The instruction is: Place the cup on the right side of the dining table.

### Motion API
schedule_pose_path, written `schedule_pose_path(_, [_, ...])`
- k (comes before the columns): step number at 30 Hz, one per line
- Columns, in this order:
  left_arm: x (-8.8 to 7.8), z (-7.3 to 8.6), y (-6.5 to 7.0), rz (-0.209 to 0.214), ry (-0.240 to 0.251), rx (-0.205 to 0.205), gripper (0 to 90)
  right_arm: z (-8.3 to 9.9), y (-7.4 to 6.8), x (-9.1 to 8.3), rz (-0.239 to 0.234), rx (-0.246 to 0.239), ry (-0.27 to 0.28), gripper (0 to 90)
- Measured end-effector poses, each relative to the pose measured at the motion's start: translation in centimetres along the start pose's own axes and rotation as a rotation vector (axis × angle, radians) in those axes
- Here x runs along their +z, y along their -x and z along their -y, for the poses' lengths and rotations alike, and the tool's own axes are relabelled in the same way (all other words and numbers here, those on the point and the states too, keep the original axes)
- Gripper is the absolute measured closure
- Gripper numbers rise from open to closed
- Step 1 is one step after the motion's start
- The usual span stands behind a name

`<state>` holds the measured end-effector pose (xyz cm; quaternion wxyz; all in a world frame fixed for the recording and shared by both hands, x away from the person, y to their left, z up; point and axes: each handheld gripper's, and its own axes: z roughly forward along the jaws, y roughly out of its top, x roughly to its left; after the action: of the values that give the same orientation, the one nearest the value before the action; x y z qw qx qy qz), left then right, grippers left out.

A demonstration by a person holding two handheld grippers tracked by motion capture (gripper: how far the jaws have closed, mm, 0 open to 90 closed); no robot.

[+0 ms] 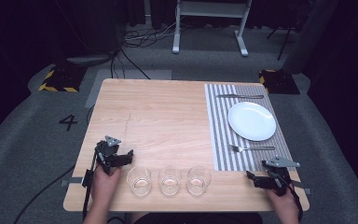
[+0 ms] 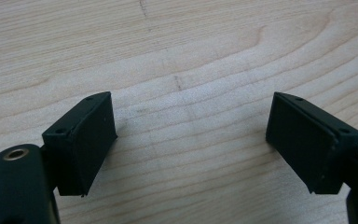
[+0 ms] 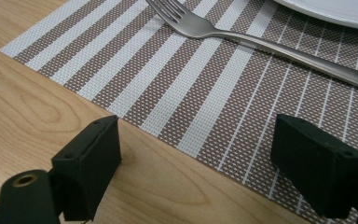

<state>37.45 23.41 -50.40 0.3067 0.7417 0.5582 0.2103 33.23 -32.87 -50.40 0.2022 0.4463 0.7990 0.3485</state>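
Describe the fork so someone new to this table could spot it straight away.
Find the striped placemat on the right side of the wooden table. A white plate sits on it with cutlery on both sides. The fork lies on the plate's near side, towards the right gripper, tines pointing left; the knife lies beyond the plate.

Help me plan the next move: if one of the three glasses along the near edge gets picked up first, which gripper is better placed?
Left, probably. The left gripper hangs beside the leftmost glass, jaws open over bare table. The right gripper sits by the placemat, aimed toward the fork.
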Motion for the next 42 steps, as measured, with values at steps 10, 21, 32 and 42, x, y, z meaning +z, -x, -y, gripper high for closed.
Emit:
schedule_pose_path(10, [0.0, 0.0, 0.0, 0.000, 0.000, 0.000, 16.2, 0.0, 0.0, 0.0, -0.001, 0.000, -0.001, 16.2])
schedule_pose_path(21, [0.0, 0.0, 0.0, 0.000, 0.000, 0.000, 16.1, -0.1, -0.2, 0.1, 0.009, 0.011, -0.002, 15.0])
schedule_pose_path(32, [0.0, 0.0, 0.0, 0.000, 0.000, 0.000, 16.2, -1.4, -0.7, -1.1, -0.024, 0.012, -0.010, 15.4])
schedule_pose_path(42, [0.0, 0.0, 0.0, 0.000, 0.000, 0.000, 16.1, -2.9, -2.1, -2.7, -0.069, 0.006, -0.006, 15.4])
